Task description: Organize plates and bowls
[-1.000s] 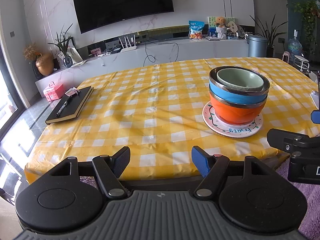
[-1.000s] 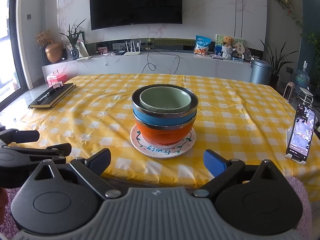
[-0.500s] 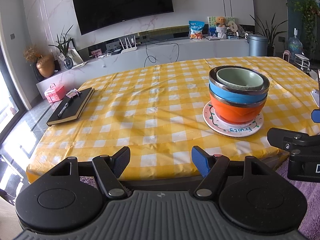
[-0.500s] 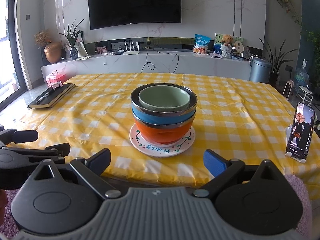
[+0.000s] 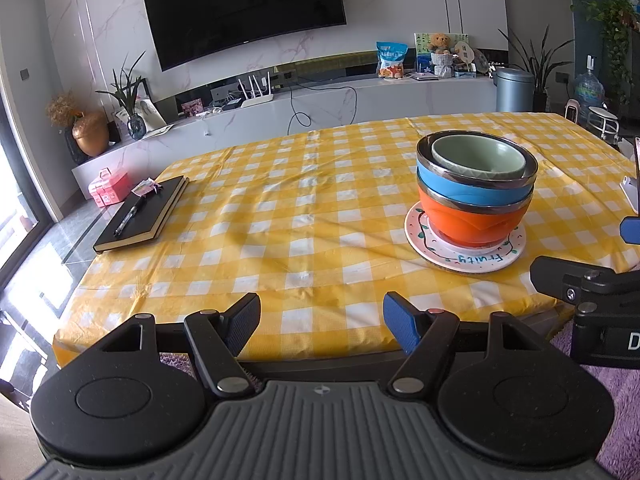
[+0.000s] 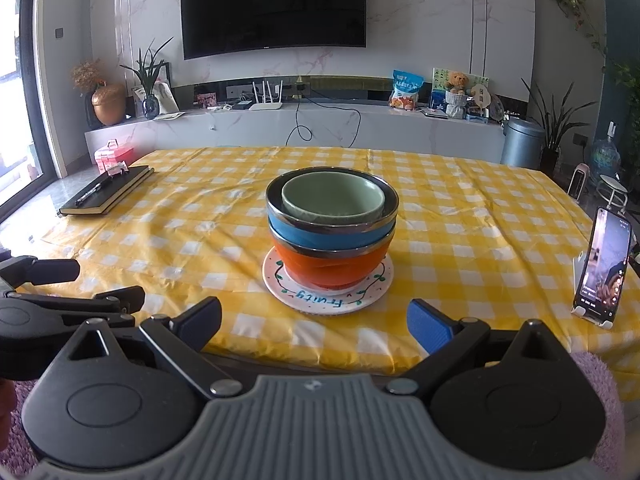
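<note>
A stack of three bowls stands on a white plate [image 6: 328, 300] lettered "Fruity": an orange bowl [image 6: 332, 266] at the bottom, a blue bowl [image 6: 320, 236] in it, a pale green bowl [image 6: 333, 198] on top. In the left wrist view the same plate [image 5: 466, 254] and green bowl [image 5: 478, 158] sit to the right. My left gripper [image 5: 322, 320] hangs open at the table's near edge, left of the stack, nothing between its fingers. My right gripper [image 6: 314, 322] is open too, just short of the plate, with nothing in it.
A yellow checked cloth [image 6: 460, 216] covers the table. A black notebook with a pen [image 5: 144, 214] lies at the far left. A phone on a stand [image 6: 602, 268] is propped at the right edge. A TV wall and low cabinet stand behind.
</note>
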Demonstrator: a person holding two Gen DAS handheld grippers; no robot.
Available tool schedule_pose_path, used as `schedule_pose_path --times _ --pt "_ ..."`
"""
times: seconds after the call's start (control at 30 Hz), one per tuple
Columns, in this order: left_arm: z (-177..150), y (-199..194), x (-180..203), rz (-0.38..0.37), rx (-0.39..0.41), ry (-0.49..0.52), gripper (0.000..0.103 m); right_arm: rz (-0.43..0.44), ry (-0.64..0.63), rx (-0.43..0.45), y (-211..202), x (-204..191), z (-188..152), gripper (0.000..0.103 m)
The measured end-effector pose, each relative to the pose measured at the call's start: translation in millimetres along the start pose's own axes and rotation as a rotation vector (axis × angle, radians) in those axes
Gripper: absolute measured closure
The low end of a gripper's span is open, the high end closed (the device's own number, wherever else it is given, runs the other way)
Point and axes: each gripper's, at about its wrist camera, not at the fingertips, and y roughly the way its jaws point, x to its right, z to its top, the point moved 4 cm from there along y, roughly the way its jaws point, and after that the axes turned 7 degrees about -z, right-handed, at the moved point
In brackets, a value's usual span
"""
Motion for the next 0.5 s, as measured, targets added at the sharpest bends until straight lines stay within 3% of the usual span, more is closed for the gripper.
schedule_pose_path --times 0.5 --pt "1.6 -3.2 0.3 -0.009 0.014 0.008 0.021 -0.005 -0.004 -0.011 0.8 -1.2 -0.5 0.006"
